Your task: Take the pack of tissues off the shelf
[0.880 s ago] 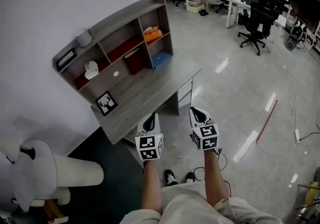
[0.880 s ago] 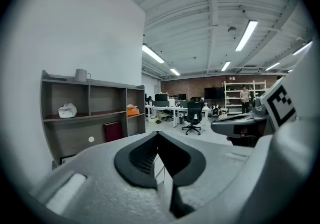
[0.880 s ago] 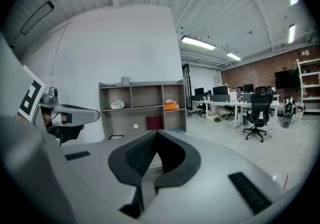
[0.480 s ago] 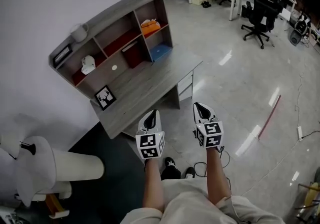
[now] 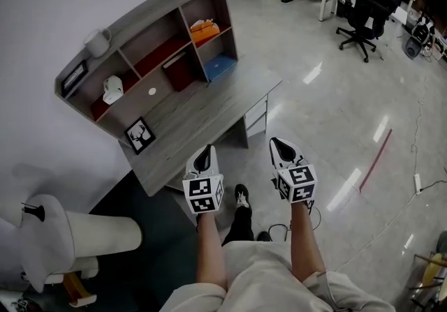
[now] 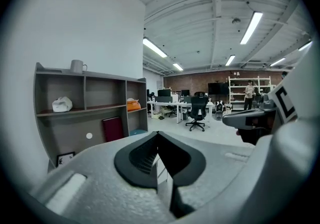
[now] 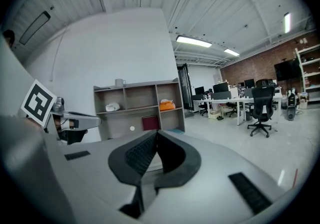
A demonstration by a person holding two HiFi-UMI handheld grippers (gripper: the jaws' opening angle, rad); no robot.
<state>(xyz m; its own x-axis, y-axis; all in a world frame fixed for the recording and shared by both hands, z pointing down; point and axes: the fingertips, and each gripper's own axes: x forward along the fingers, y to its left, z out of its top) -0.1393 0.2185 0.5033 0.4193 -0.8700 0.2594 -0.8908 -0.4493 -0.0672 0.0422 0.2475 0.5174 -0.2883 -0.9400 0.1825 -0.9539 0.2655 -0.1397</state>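
Note:
The pack of tissues (image 5: 112, 88) is a white soft bundle lying in the left compartment of the grey shelf unit (image 5: 143, 10) at the back of the desk. It also shows in the left gripper view as the tissues (image 6: 62, 103) and in the right gripper view as the tissues (image 7: 112, 106). My left gripper (image 5: 203, 158) and right gripper (image 5: 281, 149) hang side by side in front of the desk's near edge, well short of the shelf. Both are shut with nothing between the jaws.
A grey desk (image 5: 202, 119) carries the shelf unit. A mug (image 5: 98, 42) stands on top, an orange item (image 5: 204, 27) in the upper right compartment, a dark red book (image 5: 178, 73) and a blue thing (image 5: 218, 64) below. A framed picture (image 5: 140, 135) leans at the desk's left. Office chairs (image 5: 363, 14) stand far right.
The person has stepped closer to the desk, one foot now forward. The desk sits further left in the head view. Both grippers stay shut, side by side.

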